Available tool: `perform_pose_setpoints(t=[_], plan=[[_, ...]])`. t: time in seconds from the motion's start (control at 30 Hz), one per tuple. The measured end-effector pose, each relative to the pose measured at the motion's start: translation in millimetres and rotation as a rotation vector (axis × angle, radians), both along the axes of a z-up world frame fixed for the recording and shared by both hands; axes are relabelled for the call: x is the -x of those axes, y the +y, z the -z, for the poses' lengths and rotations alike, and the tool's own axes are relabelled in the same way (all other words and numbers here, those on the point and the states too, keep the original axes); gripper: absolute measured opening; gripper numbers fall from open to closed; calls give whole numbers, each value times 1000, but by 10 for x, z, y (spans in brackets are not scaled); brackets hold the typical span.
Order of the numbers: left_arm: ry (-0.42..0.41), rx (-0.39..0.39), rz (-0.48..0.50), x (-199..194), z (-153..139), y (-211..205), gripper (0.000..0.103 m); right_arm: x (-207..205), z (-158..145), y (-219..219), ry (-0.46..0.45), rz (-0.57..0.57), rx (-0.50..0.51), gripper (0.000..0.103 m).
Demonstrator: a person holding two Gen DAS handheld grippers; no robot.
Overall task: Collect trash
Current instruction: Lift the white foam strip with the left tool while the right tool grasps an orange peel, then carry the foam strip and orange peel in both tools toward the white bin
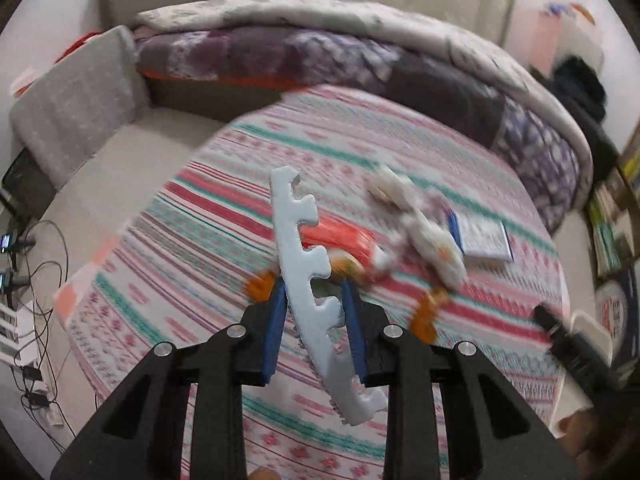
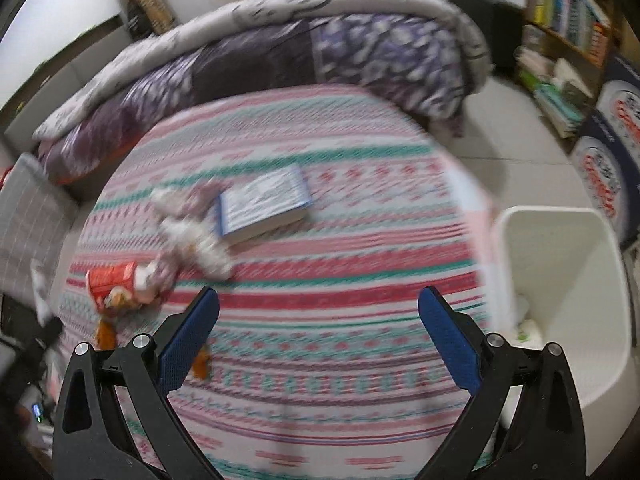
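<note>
Jaws: left gripper clamped on a pale-blue notched foam strip held above the striped bedspread; right gripper spread wide, empty. Carry the strip level to the white bin; release only once inside its rim.

Striped bed cover under book, red wrapper, crumpled tissues.

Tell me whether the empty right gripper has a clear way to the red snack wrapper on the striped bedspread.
Probably yes: the right gripper is open and empty, and bare striped bedspread lies between it and the red snack wrapper.
</note>
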State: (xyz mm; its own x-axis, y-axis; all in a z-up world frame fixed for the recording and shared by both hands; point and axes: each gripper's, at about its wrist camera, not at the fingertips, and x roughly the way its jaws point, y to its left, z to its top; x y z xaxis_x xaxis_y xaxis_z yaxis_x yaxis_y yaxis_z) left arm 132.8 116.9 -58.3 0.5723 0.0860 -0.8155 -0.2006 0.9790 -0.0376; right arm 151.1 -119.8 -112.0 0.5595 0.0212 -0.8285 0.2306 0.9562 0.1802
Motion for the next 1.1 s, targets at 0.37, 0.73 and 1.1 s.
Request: perform_pose_setpoints(t=[0.37,0.73,1.1], plan=[[-18,4,-78,-50,-31,429,29,-224,435,885,83,-170,17,94],[-31,-16,-90,-65,-39,496,29,-279,414,945,64,-236,-39,19],[-176,-124,-76,23,-283,297,29,-79,-325,858,-186,-204,-8,18]])
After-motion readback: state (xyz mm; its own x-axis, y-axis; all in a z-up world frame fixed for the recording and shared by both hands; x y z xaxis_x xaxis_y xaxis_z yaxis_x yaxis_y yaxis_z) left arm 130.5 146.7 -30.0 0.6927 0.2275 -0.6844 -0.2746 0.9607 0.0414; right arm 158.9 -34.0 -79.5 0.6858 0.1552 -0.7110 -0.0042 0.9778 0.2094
